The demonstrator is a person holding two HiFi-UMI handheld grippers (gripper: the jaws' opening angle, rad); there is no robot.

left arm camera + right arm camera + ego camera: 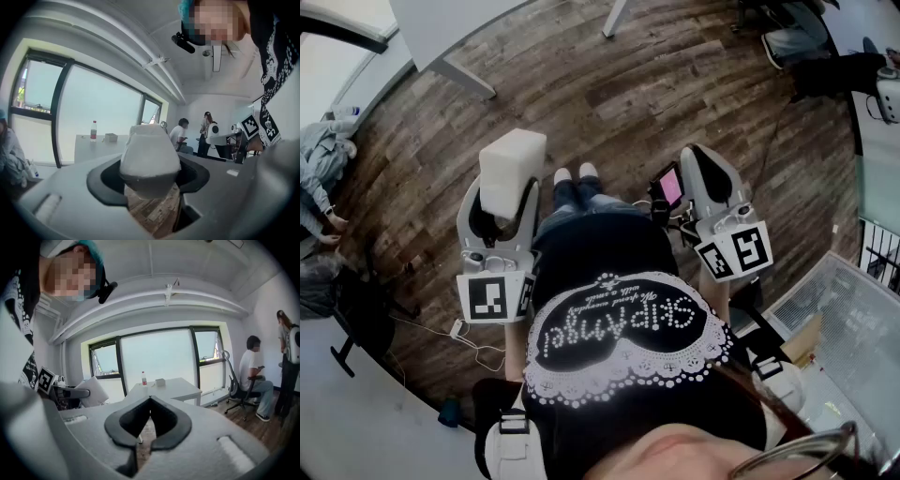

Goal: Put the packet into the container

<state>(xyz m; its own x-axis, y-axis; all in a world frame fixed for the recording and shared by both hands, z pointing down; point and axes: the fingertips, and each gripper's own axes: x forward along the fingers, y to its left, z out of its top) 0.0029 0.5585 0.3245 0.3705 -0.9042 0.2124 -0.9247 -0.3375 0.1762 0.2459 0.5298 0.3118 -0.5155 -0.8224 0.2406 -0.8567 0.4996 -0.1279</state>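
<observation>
Floorboards point(675, 84) underlie left hand-held gripper point(500, 217) clamping packet point(512, 167); right hand-held gripper's point(150, 403) view shows closure.

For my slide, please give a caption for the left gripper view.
Left tool grips a white packet in front of a large window.

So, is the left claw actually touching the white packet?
Touching. The left gripper view shows the white packet clamped between the left claw's black pads, which meet its sides.
</observation>
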